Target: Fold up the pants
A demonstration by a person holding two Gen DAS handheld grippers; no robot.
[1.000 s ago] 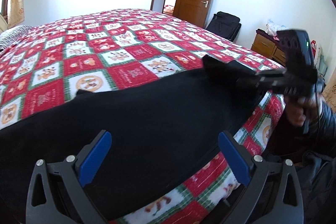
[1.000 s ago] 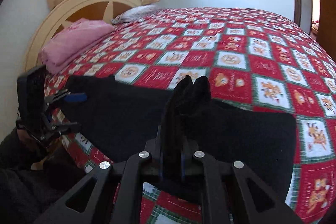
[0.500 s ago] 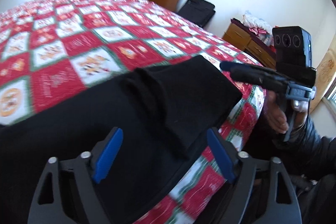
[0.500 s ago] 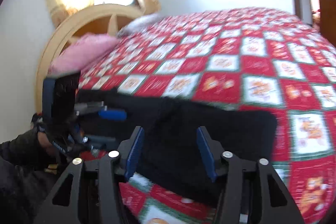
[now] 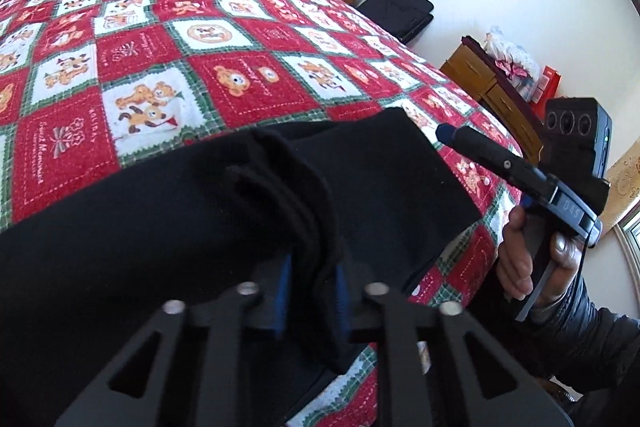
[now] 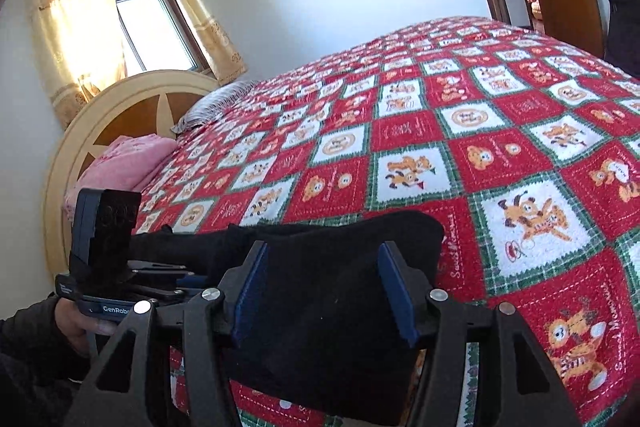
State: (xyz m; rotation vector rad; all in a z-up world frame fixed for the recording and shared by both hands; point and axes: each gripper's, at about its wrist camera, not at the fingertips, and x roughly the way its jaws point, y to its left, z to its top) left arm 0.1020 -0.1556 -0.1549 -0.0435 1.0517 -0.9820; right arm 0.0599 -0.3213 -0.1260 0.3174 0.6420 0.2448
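Black pants (image 5: 168, 219) lie along the near edge of the bed (image 5: 224, 83), on the red-and-white patchwork quilt (image 6: 460, 131), long axis parallel to that edge. One end is already turned back over the body of the garment; a bunched ridge of layers runs from mid-cloth toward the left gripper.

Left gripper (image 5: 310, 293): clamped on that ridge, blue pads pinched tight with several layers of black fabric between them. It is holding pants.

Right gripper (image 6: 326, 291): spread wide, pads well apart, nothing between them but the folded end of the pants (image 6: 332, 267) lying under and ahead of it. In the left wrist view its finger tip hovers just beside the folded end's far corner, apart from the cloth, right hand (image 5: 520, 259) on the handle.

Key relation: the folded end sits directly ahead of the open right gripper, and the held ridge sits directly ahead of the left one, the two tools close together at the same end of the garment. The left is the only one with a grip, so my read is that the next fold gets carried along the long axis by the left, toward the headboard (image 6: 132, 115) side, unless the right takes a corner first.

Risk: thick bunched pinch may shed a layer mid-carry.
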